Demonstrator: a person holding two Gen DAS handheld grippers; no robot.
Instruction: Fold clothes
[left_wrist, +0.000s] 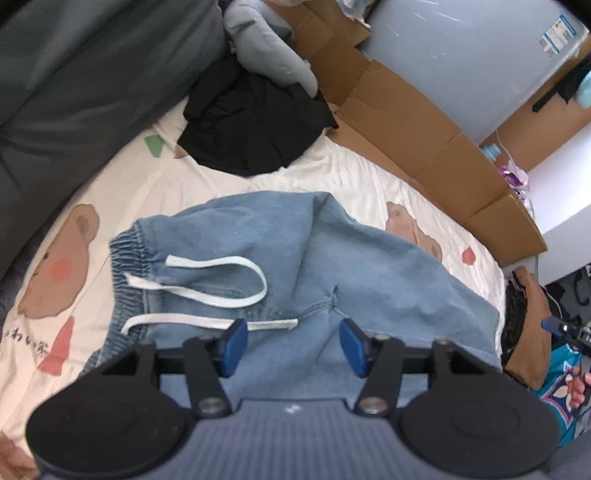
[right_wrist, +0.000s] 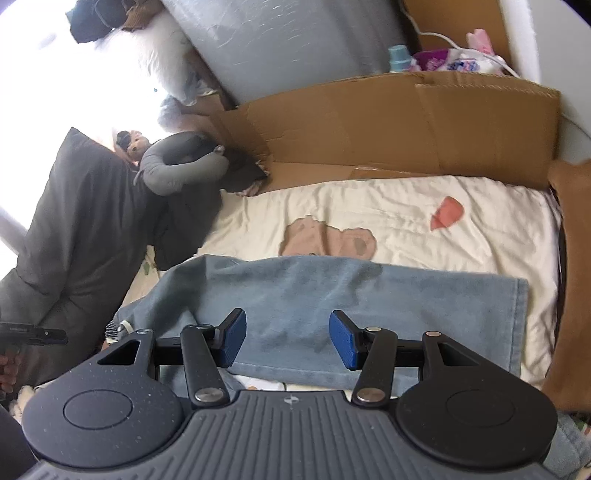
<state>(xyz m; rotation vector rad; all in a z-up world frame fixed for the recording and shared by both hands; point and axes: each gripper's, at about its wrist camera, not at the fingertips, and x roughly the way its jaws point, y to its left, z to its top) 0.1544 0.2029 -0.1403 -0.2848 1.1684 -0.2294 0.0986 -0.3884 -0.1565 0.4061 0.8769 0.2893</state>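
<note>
The cream bed sheet printed with brown bears (left_wrist: 122, 192) carries everything under me. A big dark grey duvet (left_wrist: 85, 74) is heaped along its far left side, and flattened brown cardboard (left_wrist: 417, 125) stands along the opposite edge against a tall pale grey appliance (left_wrist: 461, 55), which has a small label too blurred to read. Across the middle of the sheet lie my light blue denim trousers with an elastic waistband (left_wrist: 332, 258); the waistband sits to the left in the left wrist view, and one leg runs out flat to its hem near the right edge of the bed in the right wrist view. A crumpled black garment (left_wrist: 251, 122) lies beyond the trousers near the cardboard, apart from them, with a grey neck pillow (left_wrist: 266, 51) behind it. The white flat drawstring (left_wrist: 221, 291) loops over the denim front. Dark handwritten characters sit beside the big bear at the sheet's left edge; I cannot read them.

My left tongs (left_wrist: 293, 345) hang spread apart above the crotch seam, gripping nothing. My right tongs (right_wrist: 288, 339) are likewise spread wide over the leg, empty. Bare sheet lies open between the trousers and the cardboard.
</note>
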